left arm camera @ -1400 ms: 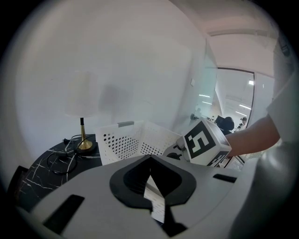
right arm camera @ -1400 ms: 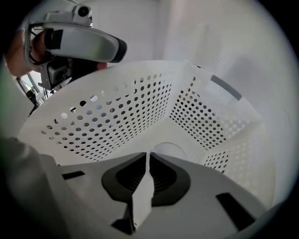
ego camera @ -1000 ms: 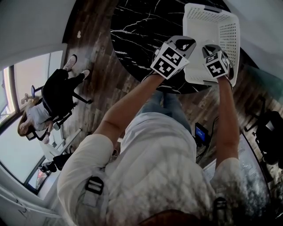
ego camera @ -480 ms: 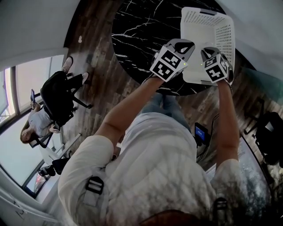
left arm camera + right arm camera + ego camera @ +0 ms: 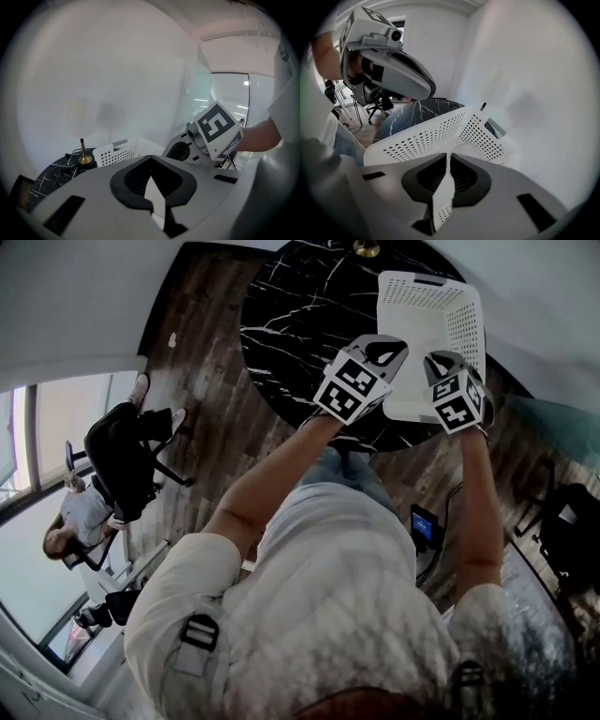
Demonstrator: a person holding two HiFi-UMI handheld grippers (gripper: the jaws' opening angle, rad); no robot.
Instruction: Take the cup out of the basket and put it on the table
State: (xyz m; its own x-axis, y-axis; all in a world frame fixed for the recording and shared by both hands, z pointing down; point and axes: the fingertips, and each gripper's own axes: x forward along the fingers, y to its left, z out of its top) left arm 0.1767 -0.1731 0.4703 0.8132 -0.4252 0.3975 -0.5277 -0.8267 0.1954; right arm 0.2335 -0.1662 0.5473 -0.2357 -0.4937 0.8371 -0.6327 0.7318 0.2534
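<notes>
A white perforated basket (image 5: 427,306) stands at the right side of a round black marble table (image 5: 300,306). Both grippers hover side by side over the table's near edge, just in front of the basket. The left gripper (image 5: 386,351) has its jaws together with nothing between them, and the basket (image 5: 123,151) lies ahead of it to the left. The right gripper (image 5: 441,364) points over the basket's near wall (image 5: 426,136), jaws also together and empty. A pale rounded shape (image 5: 465,149) shows inside the basket; I cannot tell whether it is the cup.
A brass stand (image 5: 85,158) with cables sits at the table's far side against the white wall. A person sits on an office chair (image 5: 117,456) at the left on the wooden floor. A dark chair (image 5: 570,531) stands at the right.
The view has slid so the table and basket sit higher in the picture. Both grippers stay shut at the basket's near edge, slightly closer to it.
</notes>
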